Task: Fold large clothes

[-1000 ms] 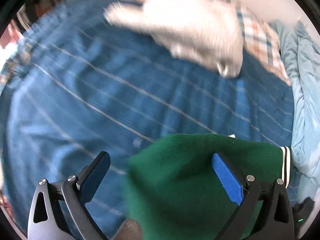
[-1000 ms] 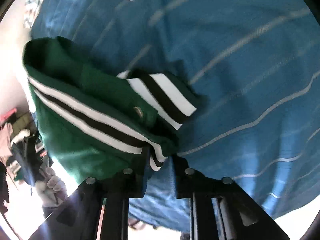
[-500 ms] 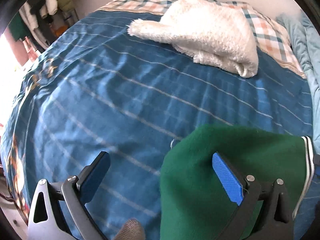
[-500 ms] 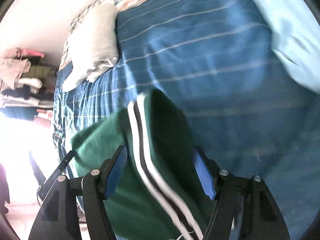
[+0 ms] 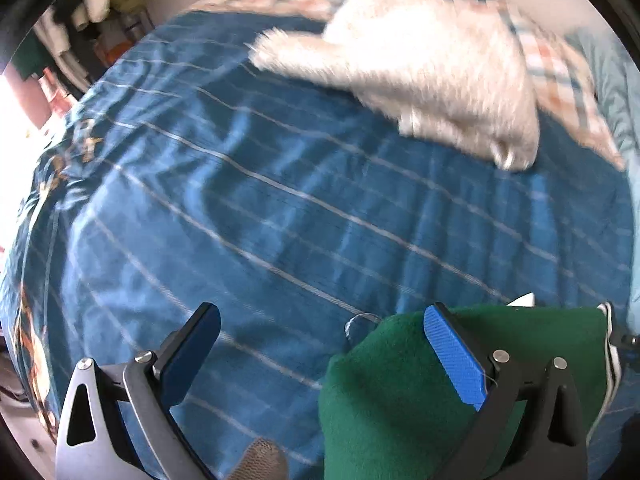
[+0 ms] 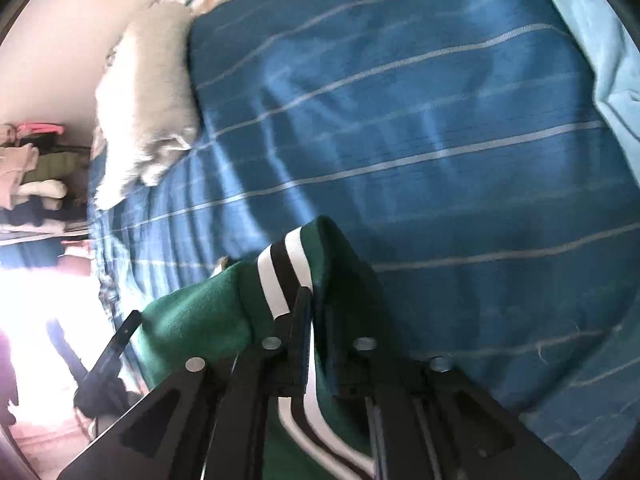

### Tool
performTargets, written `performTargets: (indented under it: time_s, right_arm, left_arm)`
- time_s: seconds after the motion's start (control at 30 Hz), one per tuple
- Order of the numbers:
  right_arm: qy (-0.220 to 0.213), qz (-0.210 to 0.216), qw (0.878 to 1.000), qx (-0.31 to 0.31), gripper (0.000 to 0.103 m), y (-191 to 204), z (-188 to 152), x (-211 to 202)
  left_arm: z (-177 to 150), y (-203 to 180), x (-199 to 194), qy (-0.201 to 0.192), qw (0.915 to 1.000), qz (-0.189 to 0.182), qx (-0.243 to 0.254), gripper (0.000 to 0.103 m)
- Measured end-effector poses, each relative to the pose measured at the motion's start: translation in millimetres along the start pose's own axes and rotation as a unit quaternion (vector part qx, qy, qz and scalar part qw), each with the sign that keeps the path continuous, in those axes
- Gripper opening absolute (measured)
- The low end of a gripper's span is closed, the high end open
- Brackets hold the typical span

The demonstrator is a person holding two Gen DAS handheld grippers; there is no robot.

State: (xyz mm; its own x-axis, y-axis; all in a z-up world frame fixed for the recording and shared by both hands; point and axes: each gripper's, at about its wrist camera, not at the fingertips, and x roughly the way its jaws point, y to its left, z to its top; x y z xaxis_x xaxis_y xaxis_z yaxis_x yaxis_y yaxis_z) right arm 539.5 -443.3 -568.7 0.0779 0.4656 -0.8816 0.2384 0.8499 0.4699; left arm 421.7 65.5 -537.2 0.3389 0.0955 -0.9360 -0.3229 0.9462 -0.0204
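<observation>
Pretty clearly someone's bedroom at home: a bed [image 5: 280, 208] with a blue striped cover, a plaid pillow [image 5: 560, 76], and shelves of stacked clothes [image 6: 36, 176] by the wall.

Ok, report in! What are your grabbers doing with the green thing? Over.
Left gripper open, empty. Right gripper closing on green garment, striped edge between jaws. White fluffy blanket lies far off.

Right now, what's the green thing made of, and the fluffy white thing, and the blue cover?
The green garment looks like matte, felt-like or fleecy fabric, with a ribbed black-and-white striped trim. The white throw seems plush or fuzzy, its edge hairy, though blur hides detail. The blue bedcover looks like thin woven cloth with pale lines, softly creased.
</observation>
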Motion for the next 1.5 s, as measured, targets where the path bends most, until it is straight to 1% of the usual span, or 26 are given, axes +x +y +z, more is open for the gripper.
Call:
performTargets:
  time_s: [0.07,0.13,0.2,0.27,0.3,0.37,0.5,0.57,0.63,0.67,0.73,0.8,0.83,0.9,0.93,0.97,1.03,1.07,1.13,1.23,1.3,1.33,1.4,1.43,1.47,1.5]
  right_arm:
    - [-0.009,0.000,1.000,-0.016,0.055,-3.4,-7.1,-17.7]
    - [0.002,0.011,1.000,-0.028,0.067,-10.5,-21.5,-26.5]
    - [0.042,0.031,0.998,-0.033,0.067,-20.4,-37.9,-18.0]
    - [0.074,0.034,0.996,-0.045,0.067,-24.7,-50.6,1.0]
    - [0.072,0.028,0.996,-0.054,0.066,-25.3,-55.2,4.5]
    - [0.045,-0.004,0.997,-0.068,0.003,-22.4,-64.0,7.2]
    - [-0.030,-0.024,0.998,-0.049,0.002,-16.3,-70.7,-25.2]
    - [-0.048,-0.033,0.998,-0.032,0.002,-22.3,-68.3,-37.1]
    - [-0.023,-0.049,0.998,-0.013,0.002,-38.0,-64.0,-19.3]
    - [0.014,-0.052,0.998,-0.013,0.002,-44.2,-61.6,0.1]
    - [0.041,-0.055,0.998,-0.017,0.002,-49.2,-57.6,15.4]
    - [0.059,-0.039,0.997,-0.033,0.003,-44.5,-51.5,13.9]
    - [0.063,-0.027,0.997,-0.044,0.011,-41.9,-48.2,10.0]
    - [0.055,0.008,0.997,-0.062,0.041,-43.0,-45.2,-0.1]
    - [0.055,0.018,0.996,-0.074,0.082,-45.4,-44.1,-1.7]
    - [0.058,0.021,0.995,-0.083,0.100,-47.7,-43.2,1.9]
    - [0.095,0.049,0.989,-0.103,0.100,-56.6,-42.5,21.4]
    - [0.128,0.069,0.984,-0.104,0.100,-64.2,-42.2,39.8]
    - [0.164,0.123,0.975,-0.082,0.100,-80.0,-40.3,65.6]
    - [0.169,0.184,0.965,-0.086,0.103,-81.9,-34.1,73.1]
    - [0.182,0.223,0.953,-0.093,0.095,-74.1,-36.6,77.0]
    - [0.193,0.219,0.951,-0.102,0.082,-67.0,-40.5,83.2]
    - [0.191,0.210,0.953,-0.103,0.081,-58.7,-44.2,91.7]
    - [0.187,0.212,0.954,-0.096,0.076,-59.3,-44.4,90.5]
    - [0.183,0.216,0.955,-0.088,0.068,-60.6,-44.8,88.0]
    - [0.180,0.227,0.954,-0.077,0.064,-62.0,-47.2,83.5]
  left_arm:
    - [-9.0,13.1,-27.9,-0.026,0.9995,-0.004,-0.015,0.103]
    - [-21.1,23.6,-48.3,-0.052,0.9982,0.015,-0.026,0.103]
    - [-38.3,33.4,-62.9,-0.063,0.9973,0.023,-0.032,0.103]
    - [-53.9,38.1,-65.9,-0.050,0.9977,0.026,-0.037,0.103]
    - [-63.0,39.6,-65.0,-0.040,0.9978,0.031,-0.042,0.103]
    - [-78.0,42.0,-58.8,-0.020,0.9980,0.032,-0.052,0.103]
    - [-102.2,43.0,-52.6,0.007,0.9976,0.028,-0.063,0.103]
    - [-109.6,40.8,-49.8,0.012,0.9977,0.028,-0.061,0.103]
    - [-114.8,40.4,-47.2,0.016,0.9977,0.037,-0.055,0.103]
    - [-116.2,40.1,-45.7,0.019,0.9977,0.036,-0.054,0.103]
    - [-117.7,43.8,-45.8,0.020,0.9974,0.032,-0.062,0.103]
    - [-117.4,50.6,-47.9,0.015,0.9968,0.010,-0.078,0.103]
    - [-117.8,53.8,-48.3,0.014,0.9959,-0.006,-0.089,0.103]
    - [-119.0,59.3,-45.3,0.013,0.9912,-0.062,-0.116,0.103]
    - [-119.4,60.0,-41.8,0.016,0.9879,-0.088,-0.127,0.103]
    - [-120.6,60.1,-35.2,0.023,0.9819,-0.127,-0.139,0.103]
    - [-122.0,53.9,-24.0,0.039,0.9740,-0.171,-0.143,0.103]
    - [-123.5,48.3,-14.5,0.049,0.9693,-0.195,-0.142,0.103]
    - [-125.2,38.0,-1.2,0.066,0.9631,-0.223,-0.135,0.103]
    - [-124.9,25.3,13.4,0.076,0.9542,-0.259,-0.129,0.103]
    - [-122.0,17.0,19.5,0.075,0.9531,-0.269,-0.117,0.103]
    - [-119.7,13.6,20.6,0.072,0.9533,-0.272,-0.109,0.103]
    - [-113.7,8.3,19.2,0.062,0.9586,-0.264,-0.088,0.099]
    - [-111.4,9.3,18.1,0.060,0.9588,-0.264,-0.086,0.095]
    - [-108.4,13.1,17.1,0.062,0.9570,-0.269,-0.090,0.090]
    - [-106.0,17.7,16.9,0.063,0.9548,-0.276,-0.092,0.087]
